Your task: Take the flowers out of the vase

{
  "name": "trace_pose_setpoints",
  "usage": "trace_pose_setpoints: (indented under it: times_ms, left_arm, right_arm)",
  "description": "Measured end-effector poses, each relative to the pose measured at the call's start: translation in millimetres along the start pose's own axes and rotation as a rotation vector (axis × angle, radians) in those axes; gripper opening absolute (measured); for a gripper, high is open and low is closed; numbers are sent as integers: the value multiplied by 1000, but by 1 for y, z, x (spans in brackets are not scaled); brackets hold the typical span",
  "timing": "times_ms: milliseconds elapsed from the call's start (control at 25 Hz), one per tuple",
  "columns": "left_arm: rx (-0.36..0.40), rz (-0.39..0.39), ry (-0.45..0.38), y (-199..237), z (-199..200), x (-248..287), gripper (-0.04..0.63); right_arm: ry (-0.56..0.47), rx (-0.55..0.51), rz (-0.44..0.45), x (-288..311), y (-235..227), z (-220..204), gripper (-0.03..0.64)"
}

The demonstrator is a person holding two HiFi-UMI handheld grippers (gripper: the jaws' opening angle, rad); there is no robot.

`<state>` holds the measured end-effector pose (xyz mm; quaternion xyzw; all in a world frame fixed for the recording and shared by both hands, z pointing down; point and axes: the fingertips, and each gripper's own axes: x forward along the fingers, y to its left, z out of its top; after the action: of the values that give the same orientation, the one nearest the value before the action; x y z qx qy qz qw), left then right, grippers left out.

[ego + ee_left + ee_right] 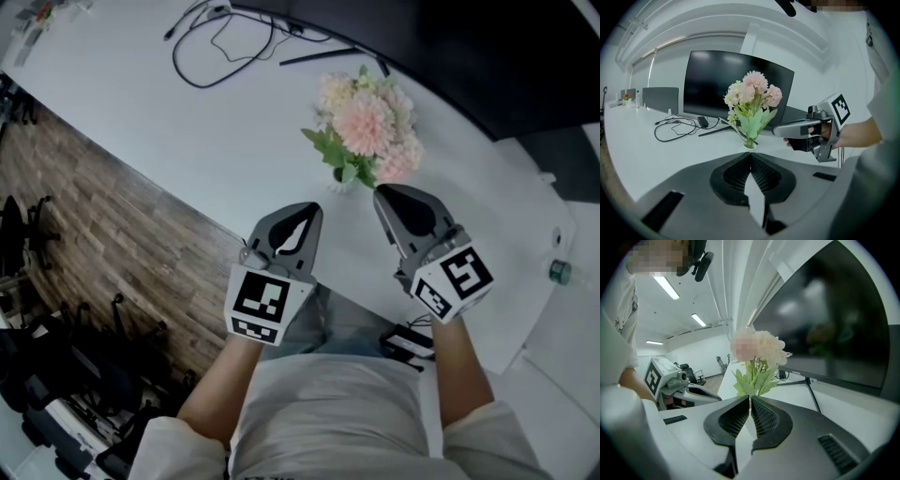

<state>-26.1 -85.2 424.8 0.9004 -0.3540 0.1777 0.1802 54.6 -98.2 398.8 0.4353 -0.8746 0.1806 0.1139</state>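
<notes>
left gripper [307, 208] and right gripper [381, 191], both closed, near flowers [368, 127]

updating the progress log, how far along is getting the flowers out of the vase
Done: nothing yet; the pink and cream flower bunch still stands in its small white vase on the white table. In hand: the left tool and right tool are both shut and empty, close to the bunch. Left: open a tool, grip the stems, lift them out.
</notes>
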Motion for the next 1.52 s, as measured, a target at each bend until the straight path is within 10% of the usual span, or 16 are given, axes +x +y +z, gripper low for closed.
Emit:
trace_pose_setpoints:
  times_ms: [760, 1520]
  left_arm:
    - [94, -52, 45, -1, -11, 48, 213]
    - [154, -108, 71, -1, -15, 84, 255]
  right_arm:
    - [16, 16, 52, 45, -3, -10, 187]
    - [-3, 62, 62, 60, -5, -8, 190]
